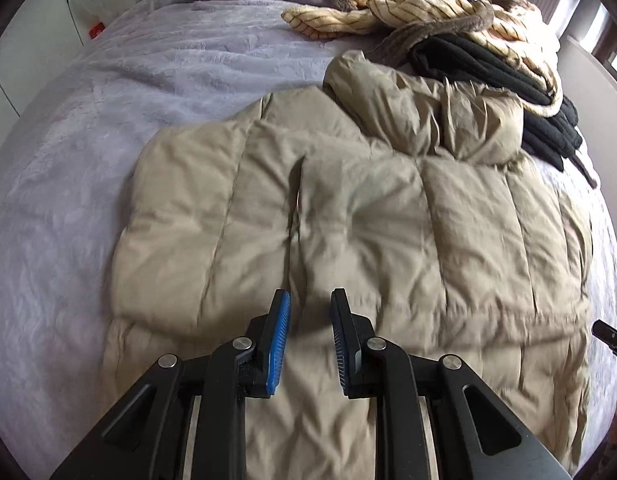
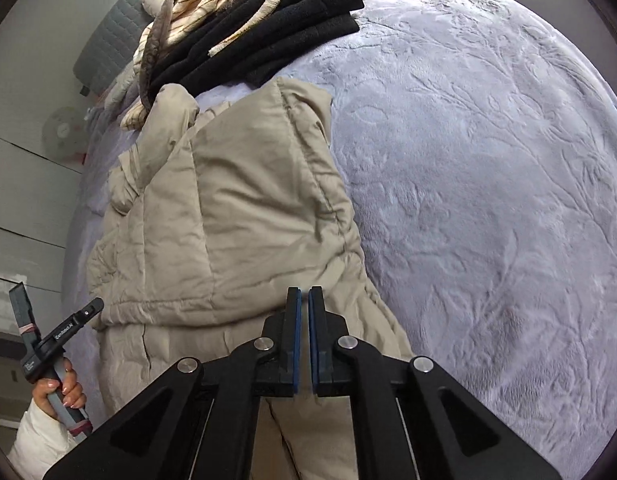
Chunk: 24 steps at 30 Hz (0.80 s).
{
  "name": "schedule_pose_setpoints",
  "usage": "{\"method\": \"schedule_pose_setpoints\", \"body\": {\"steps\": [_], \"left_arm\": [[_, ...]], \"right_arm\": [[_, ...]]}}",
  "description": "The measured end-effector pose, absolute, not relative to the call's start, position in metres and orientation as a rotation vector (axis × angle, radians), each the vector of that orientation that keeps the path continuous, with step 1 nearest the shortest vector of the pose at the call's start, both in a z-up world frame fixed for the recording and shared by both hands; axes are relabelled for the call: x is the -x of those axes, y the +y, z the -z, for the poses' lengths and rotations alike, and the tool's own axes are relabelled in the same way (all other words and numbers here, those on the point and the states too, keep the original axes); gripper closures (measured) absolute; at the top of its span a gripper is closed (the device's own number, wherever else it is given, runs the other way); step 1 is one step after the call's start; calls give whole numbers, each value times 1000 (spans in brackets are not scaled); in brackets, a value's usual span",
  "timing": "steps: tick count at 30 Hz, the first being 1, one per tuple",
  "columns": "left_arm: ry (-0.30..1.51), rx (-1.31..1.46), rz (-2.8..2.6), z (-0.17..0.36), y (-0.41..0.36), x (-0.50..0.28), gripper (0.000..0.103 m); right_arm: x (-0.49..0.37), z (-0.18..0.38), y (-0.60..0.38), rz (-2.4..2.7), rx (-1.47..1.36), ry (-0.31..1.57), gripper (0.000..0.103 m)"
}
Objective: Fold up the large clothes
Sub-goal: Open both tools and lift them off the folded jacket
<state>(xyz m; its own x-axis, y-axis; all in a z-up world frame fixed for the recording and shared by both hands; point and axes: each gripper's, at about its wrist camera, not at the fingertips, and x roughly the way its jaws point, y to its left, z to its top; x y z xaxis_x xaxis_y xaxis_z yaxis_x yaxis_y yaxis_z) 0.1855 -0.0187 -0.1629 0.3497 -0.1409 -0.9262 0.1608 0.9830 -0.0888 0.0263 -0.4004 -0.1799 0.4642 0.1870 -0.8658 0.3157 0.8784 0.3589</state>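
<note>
Left fingers (image 1: pixel 310 300) parted above beige jacket (image 1: pixel 348 220) (right fingers (image 2: pixel 304 294) nearly closed, holding nothing visible)

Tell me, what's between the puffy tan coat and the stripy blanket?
Folded black fleece lies between the tan coat and the striped blanket; the left wrist view shows it best.

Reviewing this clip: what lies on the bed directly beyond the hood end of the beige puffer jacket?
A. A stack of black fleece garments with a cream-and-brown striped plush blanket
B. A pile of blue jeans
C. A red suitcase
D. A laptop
A: just past the beige puffer jacket, black fleece garments lie stacked on the lavender bedspread, with the cream-and-brown striped plush blanket partly draped over them.
</note>
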Motion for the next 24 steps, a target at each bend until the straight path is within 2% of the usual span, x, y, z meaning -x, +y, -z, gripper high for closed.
{"method": "schedule_pose_setpoints", "body": {"steps": [1,3,5,6,7,8,11,13,17,18,24], "left_arm": [[1208,-21,192,162,-18,-177,80],[1219,-20,185,160,-18,-161,80],[1230,-22,175,159,-19,-146,80],[1236,-24,169,159,-20,-140,55],[1237,-22,156,157,-20,-134,7],[1222,-22,139,154,-21,-127,0],[1203,-36,144,148,-22,-105,1],[1215,-29,142,149,-23,-96,1],[1230,-48,133,148,-21,-82,1],[1230,-51,134,147,-20,-79,1],[1263,-57,150,148,-6,-59,1]], "right_arm": [[-21,181,-397,87,-518,1110,84],[-10,180,-391,89,-515,1119,54],[-4,179,-385,81,-502,1127,48],[-2,179,-382,76,-495,1137,44],[2,179,-380,70,-494,1143,41],[4,179,-378,62,-497,1146,34],[12,177,-372,46,-488,1146,22],[17,176,-371,48,-488,1148,21],[30,169,-365,61,-486,1100,13],[35,167,-361,65,-472,1085,0],[62,164,-340,65,-507,1059,0]]}}
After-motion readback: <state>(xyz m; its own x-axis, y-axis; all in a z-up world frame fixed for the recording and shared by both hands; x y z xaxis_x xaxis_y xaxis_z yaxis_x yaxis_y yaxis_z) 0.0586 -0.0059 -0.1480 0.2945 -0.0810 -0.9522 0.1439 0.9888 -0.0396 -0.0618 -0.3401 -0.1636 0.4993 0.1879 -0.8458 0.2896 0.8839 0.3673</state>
